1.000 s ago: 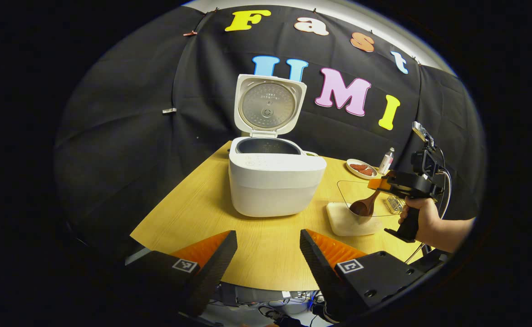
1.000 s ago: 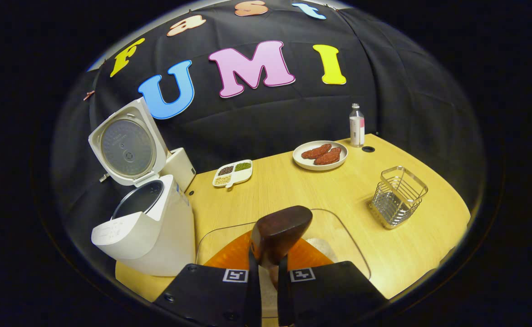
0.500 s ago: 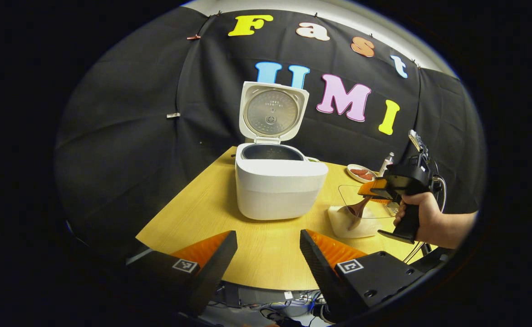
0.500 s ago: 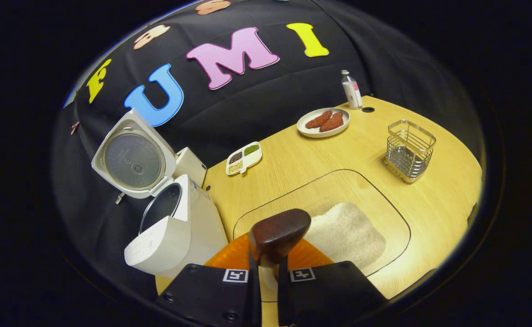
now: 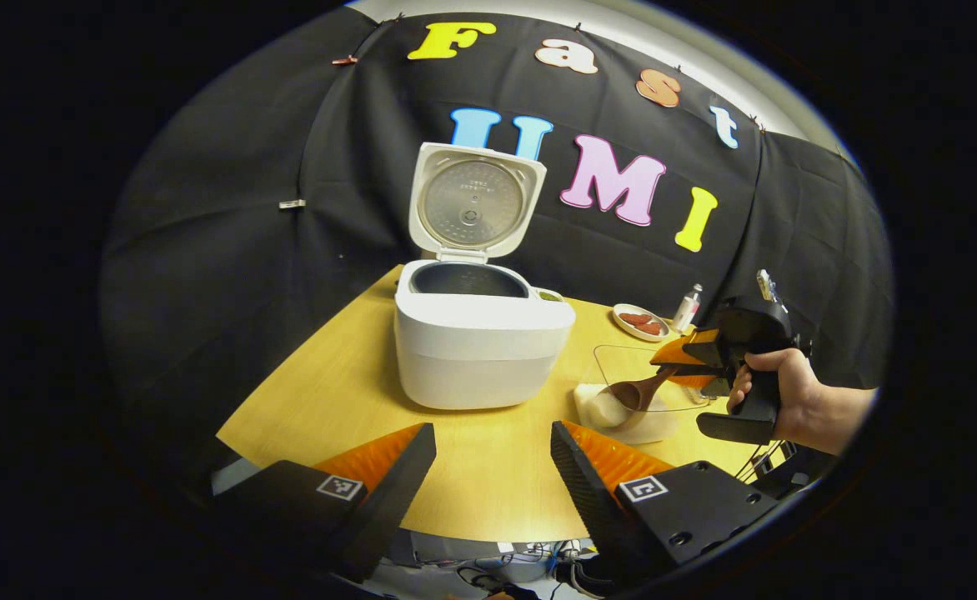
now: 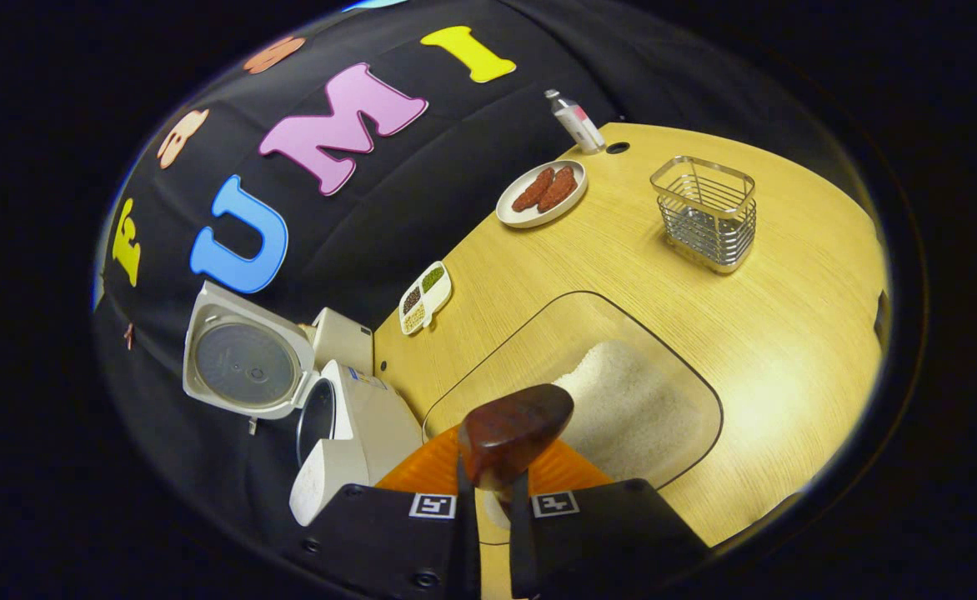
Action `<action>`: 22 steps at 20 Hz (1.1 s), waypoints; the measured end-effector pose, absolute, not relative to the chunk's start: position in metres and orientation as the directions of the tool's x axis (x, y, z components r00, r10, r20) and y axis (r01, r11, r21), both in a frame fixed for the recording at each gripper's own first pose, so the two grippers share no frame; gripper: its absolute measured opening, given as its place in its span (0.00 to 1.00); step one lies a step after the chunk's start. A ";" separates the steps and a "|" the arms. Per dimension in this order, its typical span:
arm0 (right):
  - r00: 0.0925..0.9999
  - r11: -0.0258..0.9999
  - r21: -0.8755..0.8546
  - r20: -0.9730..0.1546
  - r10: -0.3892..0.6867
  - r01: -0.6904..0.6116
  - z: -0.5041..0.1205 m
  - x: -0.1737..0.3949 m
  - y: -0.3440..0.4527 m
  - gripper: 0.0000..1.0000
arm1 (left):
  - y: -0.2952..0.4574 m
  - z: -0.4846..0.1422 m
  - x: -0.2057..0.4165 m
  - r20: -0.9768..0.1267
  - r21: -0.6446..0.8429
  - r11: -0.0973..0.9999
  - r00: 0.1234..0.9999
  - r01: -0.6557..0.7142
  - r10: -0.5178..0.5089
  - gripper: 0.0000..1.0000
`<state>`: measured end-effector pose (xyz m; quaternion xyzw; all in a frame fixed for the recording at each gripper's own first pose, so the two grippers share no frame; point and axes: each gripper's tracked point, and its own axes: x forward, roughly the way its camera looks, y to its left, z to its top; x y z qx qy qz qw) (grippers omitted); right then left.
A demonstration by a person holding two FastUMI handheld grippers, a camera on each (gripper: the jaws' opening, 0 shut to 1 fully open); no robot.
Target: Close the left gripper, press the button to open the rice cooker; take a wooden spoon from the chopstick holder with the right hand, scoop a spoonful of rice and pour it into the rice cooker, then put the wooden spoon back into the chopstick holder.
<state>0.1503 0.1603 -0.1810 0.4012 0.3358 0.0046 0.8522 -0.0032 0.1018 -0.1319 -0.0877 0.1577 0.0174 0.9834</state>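
The wooden spoon (image 6: pixel 512 433) is clamped by its handle between the closed fingers of the right gripper (image 6: pixel 493 500), its bowl held over the rice (image 6: pixel 622 400) in the clear glass dish (image 6: pixel 688 392). The left gripper (image 5: pixel 493 467) is held with its jaws wide apart and gripping nothing, near the table (image 5: pixel 488 467) edge. The rice cooker (image 5: pixel 480 346) is seen on the table with its lid (image 5: pixel 473 200) raised, and the chopstick holder (image 6: pixel 707 212) is set well apart from the dish.

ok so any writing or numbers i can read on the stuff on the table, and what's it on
No text here can be read.
rice cooker lid: fine print on the inner plate, too small to read.
rice cooker panel: faint marks, blurred.
bottle: label too small to read.
left tool and right tool: square black-and-white pattern tags, no words or numbers.
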 end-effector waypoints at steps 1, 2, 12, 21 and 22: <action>0.775 0.653 0.704 -0.566 0.282 0.278 -0.180 0.151 0.157 0.18 | 0.099 -0.130 0.001 -0.312 -0.164 0.985 0.950 -0.051 -0.003 0.96; 0.777 0.628 0.720 -0.563 0.282 0.294 -0.178 0.152 0.153 0.18 | 0.096 -0.128 0.006 -0.308 -0.158 0.987 0.951 -0.038 -0.012 0.95; 0.794 0.436 0.798 -0.553 0.254 0.416 -0.168 0.160 0.103 0.18 | 0.084 -0.118 0.024 -0.305 -0.187 0.982 0.950 0.001 -0.059 0.95; 0.826 0.250 0.875 -0.478 0.299 0.416 -0.110 0.182 0.106 0.18 | 0.100 -0.109 0.027 -0.289 -0.166 0.986 0.956 -0.006 -0.043 0.95; 0.828 0.232 0.881 -0.469 0.309 0.412 -0.104 0.185 0.110 0.18 | 0.102 -0.107 0.026 -0.286 -0.169 0.986 0.957 -0.011 -0.039 0.95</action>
